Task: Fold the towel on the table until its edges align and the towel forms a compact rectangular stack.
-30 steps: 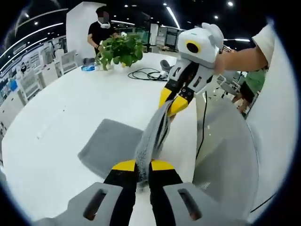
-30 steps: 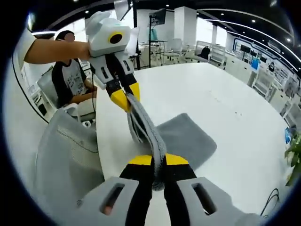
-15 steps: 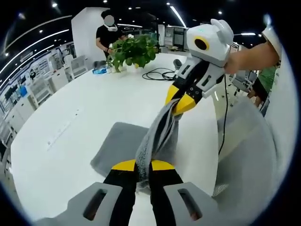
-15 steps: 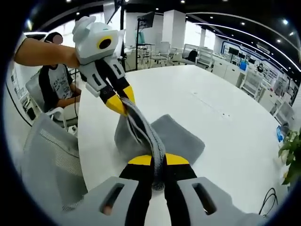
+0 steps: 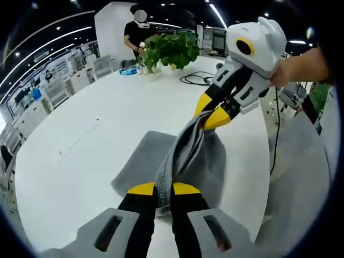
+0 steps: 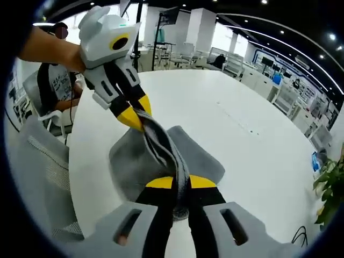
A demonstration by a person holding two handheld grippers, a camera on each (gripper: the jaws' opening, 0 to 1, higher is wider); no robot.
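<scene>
White table (image 5: 80,140) — open-plan office behind.

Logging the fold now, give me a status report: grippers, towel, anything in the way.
Left gripper and right gripper both shut on grey towel. One edge lifted between them, rest on white table. Nothing in the way.

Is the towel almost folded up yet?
Not yet, it's mid-fold. Done: both grippers have pinched one edge of the gray towel, the left gripper at one end and the right gripper at the other. In hand: that edge is lifted above the white table, while the rest lies flat. Left: laying it over, lining up edges, folding again into a compact rectangle.
</scene>
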